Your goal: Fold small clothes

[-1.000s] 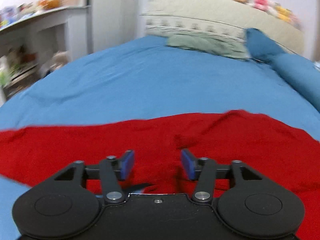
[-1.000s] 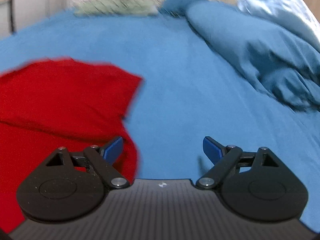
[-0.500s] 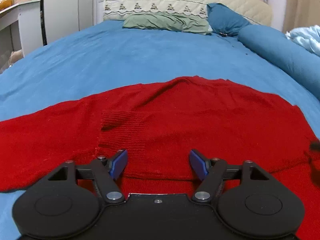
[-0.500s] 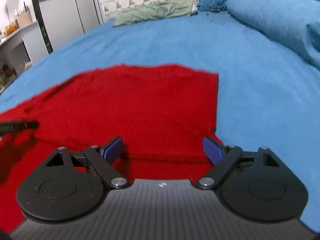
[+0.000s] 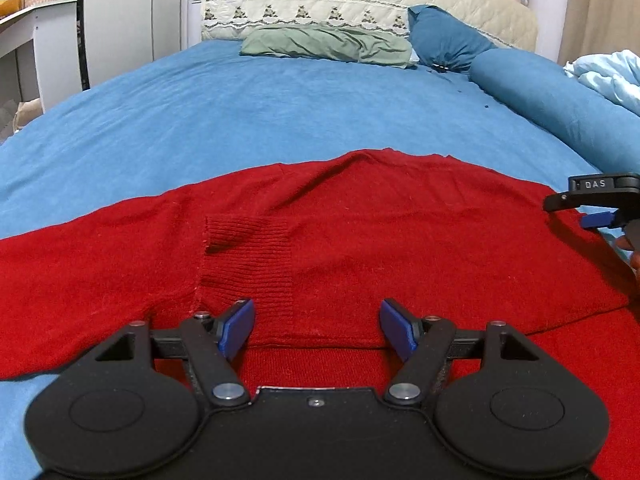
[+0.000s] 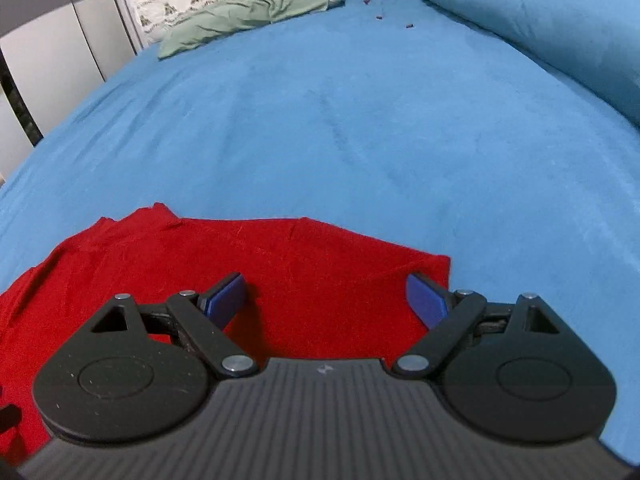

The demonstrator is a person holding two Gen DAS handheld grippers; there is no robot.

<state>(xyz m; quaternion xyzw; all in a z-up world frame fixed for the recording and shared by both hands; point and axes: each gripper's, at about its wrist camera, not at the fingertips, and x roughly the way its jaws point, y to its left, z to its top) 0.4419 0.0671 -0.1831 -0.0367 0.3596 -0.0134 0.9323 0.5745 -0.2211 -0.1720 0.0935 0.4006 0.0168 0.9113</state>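
Red sweater half folded on the bed, both tools empty.

The left gripper [image 5: 316, 326] hovers with fingers apart over the red sweater [image 5: 360, 240], a ribbed cuff [image 5: 248, 252] just ahead of its left finger. The right gripper [image 6: 326, 300], fingers also apart, sits above the sweater's right corner. Next, I'd pinch both layers at matching edges and carry them evenly. No containers in sight.

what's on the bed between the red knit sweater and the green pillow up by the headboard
Nothing: only bare blue bedsheet lies between the red knit sweater and the green pillow, clearest in the left wrist view.
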